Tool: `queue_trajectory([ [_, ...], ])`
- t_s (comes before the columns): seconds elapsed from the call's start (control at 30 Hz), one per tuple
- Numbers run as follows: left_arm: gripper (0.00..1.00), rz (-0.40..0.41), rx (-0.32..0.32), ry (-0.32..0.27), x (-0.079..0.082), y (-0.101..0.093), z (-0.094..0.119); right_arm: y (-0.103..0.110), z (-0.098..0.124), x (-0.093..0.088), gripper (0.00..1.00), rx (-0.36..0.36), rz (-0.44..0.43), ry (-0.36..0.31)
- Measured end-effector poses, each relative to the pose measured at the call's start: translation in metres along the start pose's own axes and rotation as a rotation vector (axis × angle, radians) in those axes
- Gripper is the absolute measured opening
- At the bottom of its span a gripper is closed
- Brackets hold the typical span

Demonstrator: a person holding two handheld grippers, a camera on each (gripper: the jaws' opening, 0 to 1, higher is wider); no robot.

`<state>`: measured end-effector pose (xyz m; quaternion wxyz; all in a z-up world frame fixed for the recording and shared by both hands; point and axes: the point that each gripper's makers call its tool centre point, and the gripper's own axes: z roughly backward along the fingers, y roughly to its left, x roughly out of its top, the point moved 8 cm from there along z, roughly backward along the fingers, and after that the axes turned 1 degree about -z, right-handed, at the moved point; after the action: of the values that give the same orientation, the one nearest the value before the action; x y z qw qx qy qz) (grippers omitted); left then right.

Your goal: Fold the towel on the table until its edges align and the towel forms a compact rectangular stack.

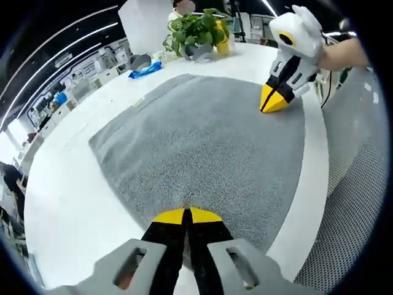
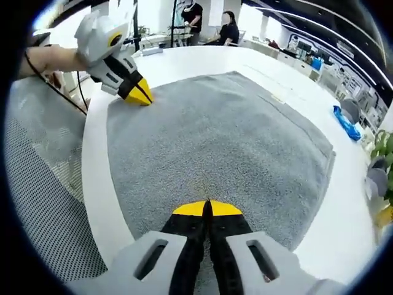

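Observation:
A grey towel [image 1: 202, 147] [image 2: 227, 141] lies spread flat on the white table [image 1: 73, 190] [image 2: 347, 215]. At the bottom of the left gripper view, my left gripper [image 1: 186, 215] has its yellow-tipped jaws pressed together on the towel's near edge. It also shows in the right gripper view, as the left gripper [image 2: 140, 93] at the towel's far left corner. My right gripper [image 2: 207, 209] is shut the same way on the edge nearest it. From the left gripper view, the right gripper [image 1: 273, 103] rests at the towel's far right corner, held by a hand.
A potted plant [image 1: 196, 31], a yellow object [image 1: 222, 42] and a blue packet [image 1: 145, 69] [image 2: 347, 123] sit at the table's far side. Grey mesh [image 1: 356, 203] [image 2: 43, 184] lies beyond the near table edge. People [image 2: 230, 27] stand in the background.

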<state>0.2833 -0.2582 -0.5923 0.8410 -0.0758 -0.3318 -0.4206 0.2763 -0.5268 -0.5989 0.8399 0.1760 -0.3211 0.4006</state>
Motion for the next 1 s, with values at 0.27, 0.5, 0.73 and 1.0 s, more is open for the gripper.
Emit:
queue_trajectory([
  [0.27,0.15,-0.180,-0.189,0.035,-0.011,-0.016,0.041,-0.003,0.034,-0.013,0.00,0.024,0.122,0.069],
  [0.5,0.16,-0.185,-0.186,0.054,-0.039,-0.018,0.056,-0.005,0.073,-0.031,0.04,0.003,0.194,0.093],
  [0.73,0.17,-0.286,-0.188,0.004,-0.036,-0.026,0.057,0.006,0.083,-0.054,0.10,0.020,0.216,0.137],
  [1.0,0.16,-0.339,-0.150,0.064,-0.041,-0.028,0.050,0.009,0.088,-0.059,0.15,0.026,0.187,0.090],
])
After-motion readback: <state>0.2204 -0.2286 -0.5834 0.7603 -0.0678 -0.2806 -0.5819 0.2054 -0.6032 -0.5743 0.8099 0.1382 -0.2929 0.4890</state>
